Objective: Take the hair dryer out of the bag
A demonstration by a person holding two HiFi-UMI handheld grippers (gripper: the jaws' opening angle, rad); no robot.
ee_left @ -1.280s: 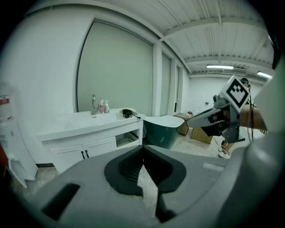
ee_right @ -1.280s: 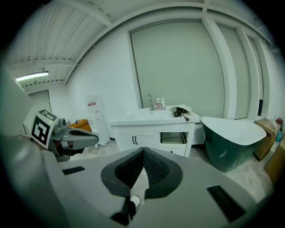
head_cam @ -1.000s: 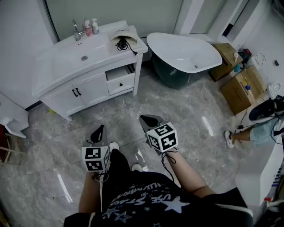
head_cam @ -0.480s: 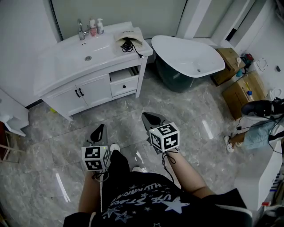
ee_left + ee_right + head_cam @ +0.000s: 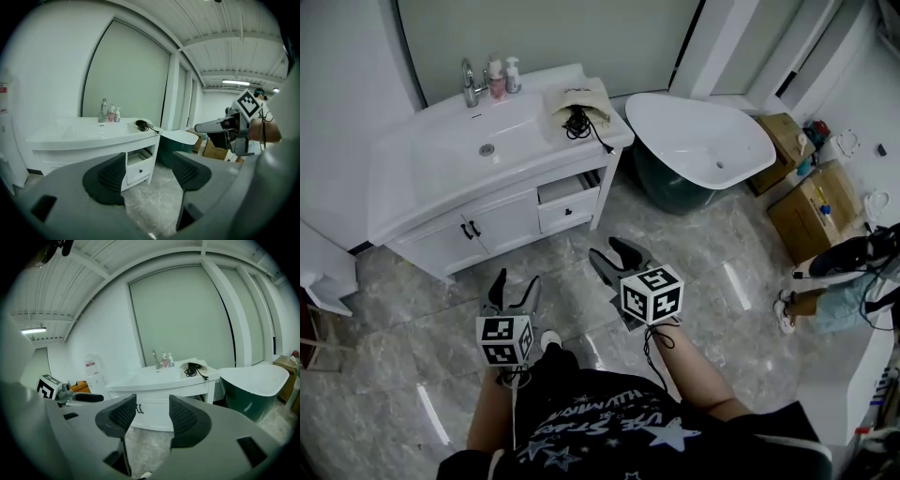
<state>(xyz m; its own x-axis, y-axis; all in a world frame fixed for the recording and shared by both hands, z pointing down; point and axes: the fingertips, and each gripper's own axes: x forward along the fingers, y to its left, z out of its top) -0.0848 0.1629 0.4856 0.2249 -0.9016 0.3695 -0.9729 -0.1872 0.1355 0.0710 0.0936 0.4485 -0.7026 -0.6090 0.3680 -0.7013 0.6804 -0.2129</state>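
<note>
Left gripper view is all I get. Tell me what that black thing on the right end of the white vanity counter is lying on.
Observer: In the head view it is a black power cord spilling from the mouth of a beige cloth bag, which lies flat on the white vanity counter. No dryer body shows.
Operator: Give me the right gripper's jaws.
Observer: The right gripper has its jaws opening, and nothing is between them.

Nothing legible — the shirt (image 5: 598, 412) lettering is too garbled to read.
</note>
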